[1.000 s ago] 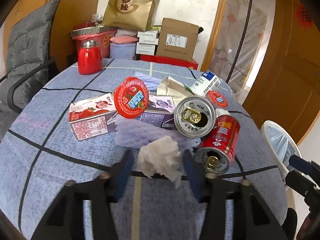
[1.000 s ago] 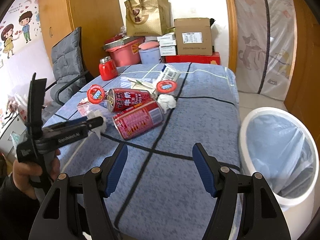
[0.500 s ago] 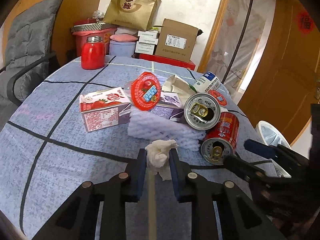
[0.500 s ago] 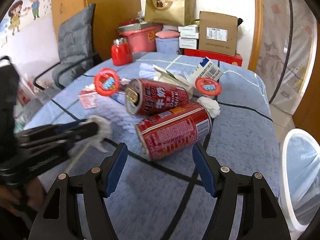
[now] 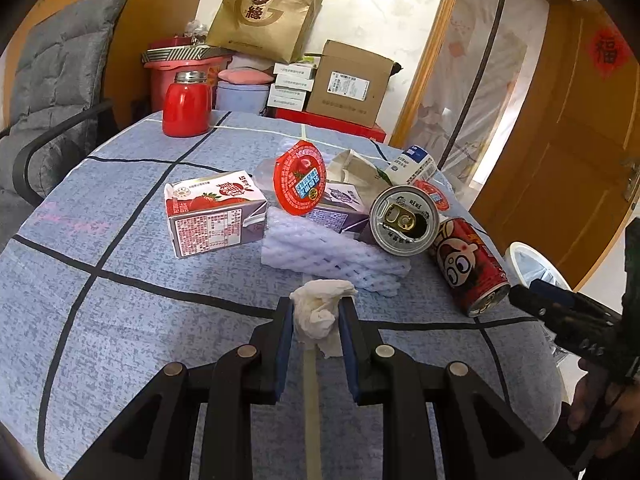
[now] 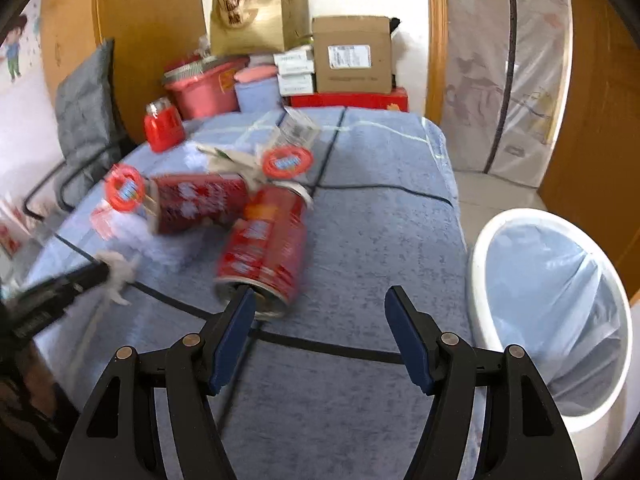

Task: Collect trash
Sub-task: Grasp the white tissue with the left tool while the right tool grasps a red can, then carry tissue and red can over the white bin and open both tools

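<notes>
My left gripper [image 5: 315,326] is shut on a crumpled white tissue [image 5: 318,314] and holds it just above the blue tablecloth [image 5: 120,320]. Behind it lie a strawberry milk carton [image 5: 214,218], a white foam net [image 5: 332,248], a red jelly cup lid [image 5: 301,183] and two red cans [image 5: 468,266]. My right gripper [image 6: 320,336] is open and empty; its left fingertip is at the end of the nearer red can [image 6: 266,250]. A white bin with a blue liner [image 6: 556,312] stands right of the table. The tissue also shows in the right wrist view [image 6: 118,272].
A red jar [image 5: 186,106] stands at the table's far left. A grey chair [image 5: 52,92] is at the left. Boxes [image 5: 348,84], a red basin and a paper bag [image 5: 268,8] are stacked behind the table. A wooden door is at the right.
My left gripper has closed on the tissue and lifted it slightly. My right gripper has moved in toward the nearer red can, which has turned so its end faces the gripper.
</notes>
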